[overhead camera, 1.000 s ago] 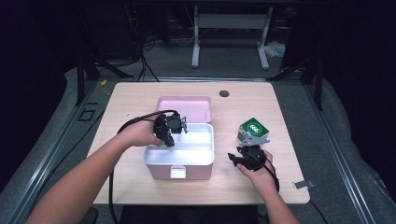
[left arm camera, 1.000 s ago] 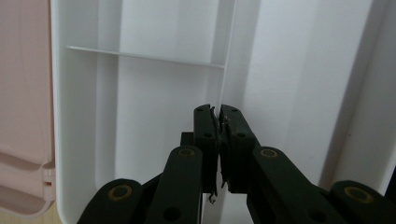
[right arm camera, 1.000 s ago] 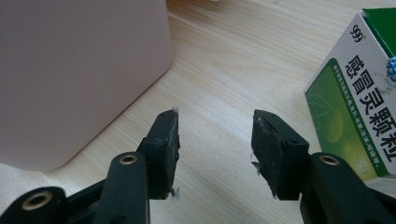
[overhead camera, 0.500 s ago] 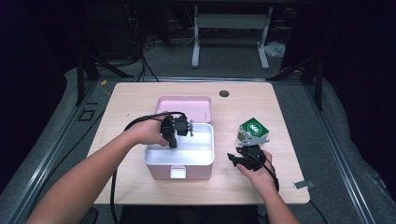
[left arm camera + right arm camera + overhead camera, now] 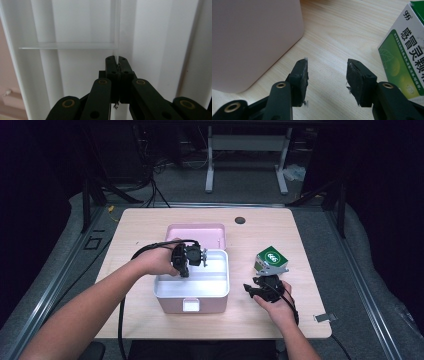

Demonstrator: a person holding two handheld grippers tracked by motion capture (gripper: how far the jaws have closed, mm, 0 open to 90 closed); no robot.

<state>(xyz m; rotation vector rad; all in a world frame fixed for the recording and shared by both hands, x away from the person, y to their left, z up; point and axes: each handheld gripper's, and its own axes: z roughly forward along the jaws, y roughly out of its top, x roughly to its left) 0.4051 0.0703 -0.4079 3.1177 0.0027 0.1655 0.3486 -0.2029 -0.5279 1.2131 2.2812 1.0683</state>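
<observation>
A pink box (image 5: 192, 306) with a white inside stands open mid-table, and its pink lid (image 5: 195, 232) lies right behind it. My left gripper (image 5: 183, 269) reaches down into the box from the left. In the left gripper view its jaws (image 5: 116, 60) are pressed shut on the edge of a thin white divider (image 5: 115, 30) that stands inside the box. A green and white medicine box (image 5: 271, 257) sits on the table to the right. Just in front of it my right gripper (image 5: 260, 282) rests low, open and holding nothing (image 5: 327, 67), between the pink box wall (image 5: 249, 37) and the medicine box (image 5: 404, 55).
The wooden table (image 5: 145, 227) has a small black disc (image 5: 240, 220) near its far edge and a small metal piece (image 5: 325, 317) at the front right corner. Dark floor, cables and a stand lie beyond the table.
My left gripper has edged slightly right, deeper into the box. The right gripper and the medicine box have stayed put.
</observation>
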